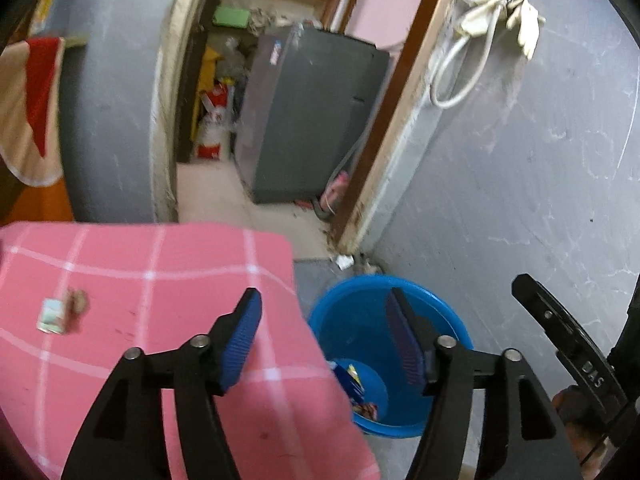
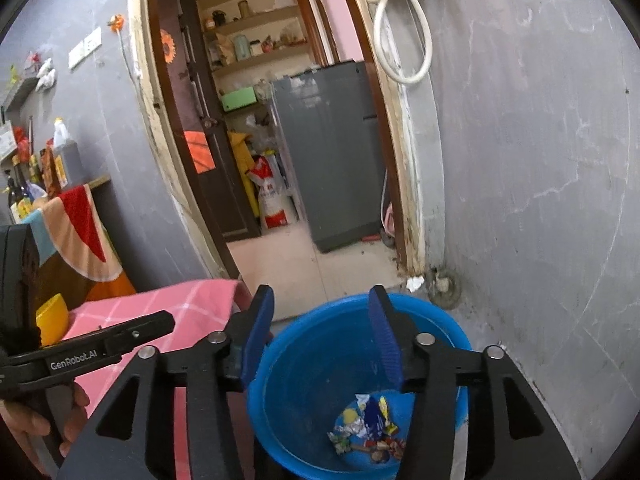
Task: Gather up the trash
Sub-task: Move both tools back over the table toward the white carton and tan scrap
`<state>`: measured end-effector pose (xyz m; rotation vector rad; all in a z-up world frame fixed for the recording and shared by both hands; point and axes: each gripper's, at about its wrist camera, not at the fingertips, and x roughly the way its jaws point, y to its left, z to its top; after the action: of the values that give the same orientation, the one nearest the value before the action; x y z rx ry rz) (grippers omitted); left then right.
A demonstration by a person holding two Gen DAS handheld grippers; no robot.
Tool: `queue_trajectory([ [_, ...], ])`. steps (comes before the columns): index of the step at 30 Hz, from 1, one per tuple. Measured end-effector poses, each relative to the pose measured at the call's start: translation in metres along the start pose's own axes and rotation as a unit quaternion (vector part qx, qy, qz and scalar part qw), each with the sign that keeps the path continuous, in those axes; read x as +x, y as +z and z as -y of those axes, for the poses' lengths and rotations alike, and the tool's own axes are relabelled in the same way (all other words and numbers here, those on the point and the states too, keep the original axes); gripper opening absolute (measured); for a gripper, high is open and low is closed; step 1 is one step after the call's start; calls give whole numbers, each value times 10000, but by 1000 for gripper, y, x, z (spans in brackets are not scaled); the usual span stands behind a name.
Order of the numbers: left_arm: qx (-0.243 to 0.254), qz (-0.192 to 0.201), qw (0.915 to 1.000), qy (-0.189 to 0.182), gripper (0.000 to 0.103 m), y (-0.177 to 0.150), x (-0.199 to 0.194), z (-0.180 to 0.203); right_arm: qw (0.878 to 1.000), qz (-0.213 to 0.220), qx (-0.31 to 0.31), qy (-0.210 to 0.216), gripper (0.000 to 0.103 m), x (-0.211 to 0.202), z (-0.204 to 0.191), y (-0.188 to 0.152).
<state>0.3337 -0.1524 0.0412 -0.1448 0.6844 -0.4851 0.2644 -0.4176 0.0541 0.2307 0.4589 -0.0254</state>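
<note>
**Operator:** On the pink checked cloth (image 1: 152,280), at roughly 9 o'clock from the left gripper (image 1: 324,316), lie two remaining scraps: a small folded wrapper (image 1: 51,315) and a brownish crumpled scrap (image 1: 79,301), just beside each other. Which unit is nearer?

**Technician:** Left gripper is nearer. Its jaws stand wide apart and hold nothing. The right gripper (image 2: 322,320) hangs over the blue bucket (image 2: 440,320), jaws likewise spread and empty.

**Operator:** Where does the bucket sit relative to the cloth?

**Technician:** Bucket stands on the floor at 3 o'clock from the cloth's corner, below its level. Collected wrappers (image 2: 370,430) already lie at its bottom.

**Operator:** Orientation of the wrapper?

**Technician:** Long axis appears to run roughly 12 to 6 o'clock in the left wrist view; blur limits certainty. The likely next move is a leftward swing of the left unit, jaws aligned across that axis.
</note>
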Motion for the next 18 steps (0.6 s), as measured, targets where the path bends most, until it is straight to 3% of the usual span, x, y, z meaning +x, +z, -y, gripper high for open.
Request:
queue_trajectory([
  [2,26,166,9998,107,73,2,-12,-5,10000,74,-40,39,59,-3,-7,3],
  [4,-1,319,9993,199,85,3,-22,-10,9997,190,-79,99,78,-7,-15,6],
  [6,-89,505,9982,320,94,2,-34,-19,9993,294,-105,189,82,-10,-22,8],
  [11,-297,789,9944,635,98,0,-58,-41,9980,511,-102,369,101,-14,-39,13],
  [18,-308,1227,9861,1075,100,-6,-88,-65,9938,866,-188,675,103,-20,-65,15],
])
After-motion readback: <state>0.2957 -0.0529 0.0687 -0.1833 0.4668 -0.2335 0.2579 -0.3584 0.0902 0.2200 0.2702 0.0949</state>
